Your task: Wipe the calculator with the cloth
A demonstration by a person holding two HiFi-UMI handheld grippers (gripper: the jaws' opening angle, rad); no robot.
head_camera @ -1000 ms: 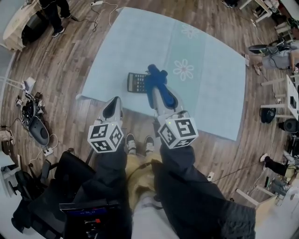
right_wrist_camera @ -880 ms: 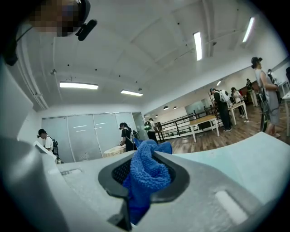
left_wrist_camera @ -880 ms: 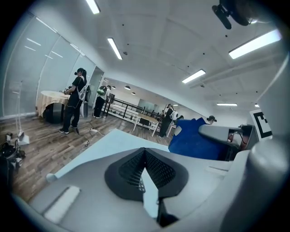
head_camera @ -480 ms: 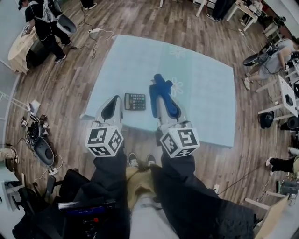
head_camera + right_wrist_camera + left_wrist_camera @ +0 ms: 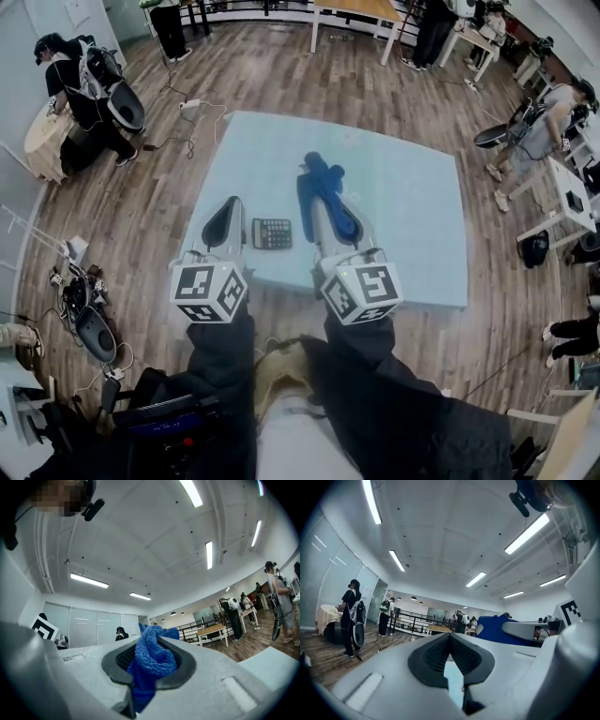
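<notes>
— right gripper (image 5: 149, 654): what's it got?
— it's clamped on the blue cloth (image 5: 151, 667). the cloth is bunched between the jaws and sticks out past their tips.
— and the left gripper (image 5: 451, 654)?
— its jaws are together at the tips with nothing between them. only a thin wedge of pale table shows through lower down.
— where's the calculator (image 5: 272, 233)?
— it lies flat on the light blue table (image 5: 412, 216), close to the near edge. in the head view it sits between the two grippers, just to the right of the left one's tip and to the left of the right one's body.
— is the cloth on it?
— no. the cloth's free end is farther out over the table, beyond the calculator's far right corner and apart from it. how high it hangs above the table i can't tell.
— how are the grippers pointing?
— side by side, both pointing away from the person, and the right one reaches farther out. each marker cube (image 5: 208, 291) is at the near end, over the dark sleeves.
</notes>
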